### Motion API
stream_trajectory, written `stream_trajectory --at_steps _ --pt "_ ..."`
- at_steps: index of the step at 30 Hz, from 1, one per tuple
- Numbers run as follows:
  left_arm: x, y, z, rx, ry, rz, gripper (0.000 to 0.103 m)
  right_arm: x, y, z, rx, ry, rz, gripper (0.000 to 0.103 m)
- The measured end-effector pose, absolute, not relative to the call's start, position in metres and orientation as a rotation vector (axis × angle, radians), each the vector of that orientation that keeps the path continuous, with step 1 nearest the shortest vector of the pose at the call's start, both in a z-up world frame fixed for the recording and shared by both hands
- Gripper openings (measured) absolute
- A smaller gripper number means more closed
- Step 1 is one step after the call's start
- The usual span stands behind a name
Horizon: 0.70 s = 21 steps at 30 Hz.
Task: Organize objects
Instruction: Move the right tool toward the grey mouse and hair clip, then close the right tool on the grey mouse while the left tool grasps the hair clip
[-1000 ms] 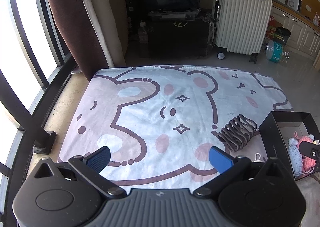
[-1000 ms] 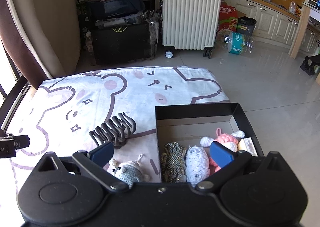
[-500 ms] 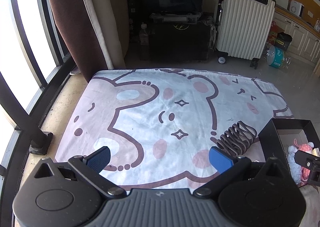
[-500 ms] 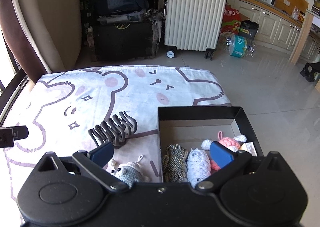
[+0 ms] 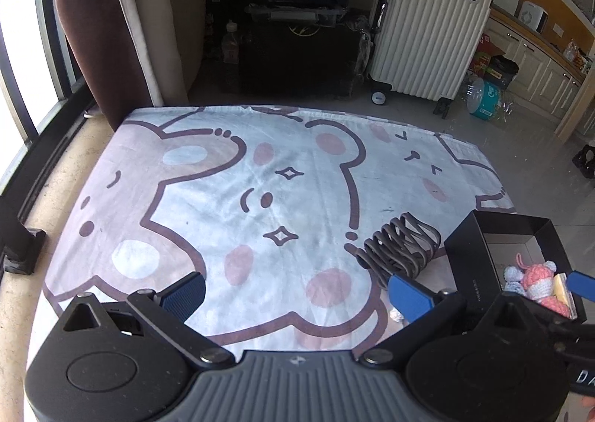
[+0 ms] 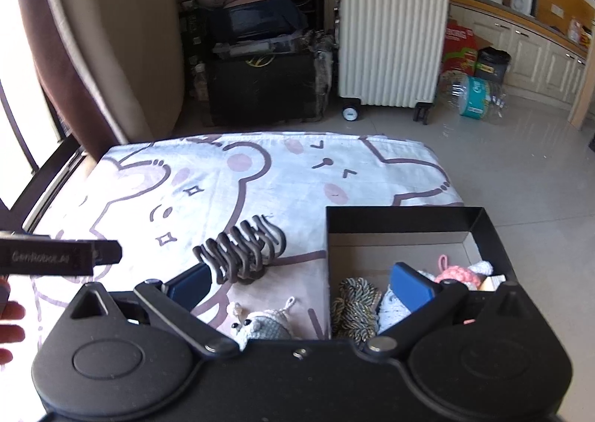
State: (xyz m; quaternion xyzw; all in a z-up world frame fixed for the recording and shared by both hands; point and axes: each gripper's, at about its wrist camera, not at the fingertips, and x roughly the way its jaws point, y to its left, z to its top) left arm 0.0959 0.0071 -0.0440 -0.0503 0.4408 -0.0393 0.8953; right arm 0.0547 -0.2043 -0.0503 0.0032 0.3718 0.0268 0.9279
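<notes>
A dark brown hair claw clip [image 5: 399, 249] [image 6: 240, 251] lies on the bear-print blanket [image 5: 241, 180] [image 6: 260, 176], left of a black open box [image 5: 465, 258] [image 6: 405, 215]. The box holds a pink crochet toy [image 5: 541, 279] [image 6: 455, 275], a pale blue knitted piece [image 6: 390, 306] and a twisted yarn skein [image 6: 353, 305]. A grey crochet toy [image 6: 262, 325] lies on the blanket beside the box. My left gripper [image 5: 297, 295] is open and empty, above the blanket left of the clip. My right gripper [image 6: 303, 284] is open and empty, over the grey toy and the box's left wall.
A white suitcase [image 5: 427, 46] [image 6: 390, 42] and a dark cabinet with stacked bags [image 6: 260, 87] stand on the floor beyond the blanket. A curtain [image 5: 96, 31] and window rails are at the left. Tiled floor [image 6: 520, 169] lies to the right.
Both grippers have drawn a little closer together; the left gripper's view has shifted right toward the clip and box. Both stay open and empty. The objects have not moved.
</notes>
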Motion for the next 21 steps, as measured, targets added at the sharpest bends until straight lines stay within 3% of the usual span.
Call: stream_trajectory --at_steps 9,14,19,21 --pt "0.113 0.012 -0.063 -0.331 0.999 -0.137 0.101 0.053 -0.196 -0.068 -0.072 0.757 0.153 0.103" --pt "0.124 0.011 -0.073 -0.428 1.041 -0.148 0.080 0.050 -0.189 -0.069 -0.143 0.711 0.172 0.103" --pt "0.133 0.010 -0.086 -0.524 1.064 -0.175 0.066 0.051 -0.190 -0.071 -0.143 0.711 0.247 0.102" --pt "0.137 0.009 -0.092 -0.567 1.070 -0.191 0.062 0.051 -0.187 -0.074 -0.170 0.725 0.266 0.089"
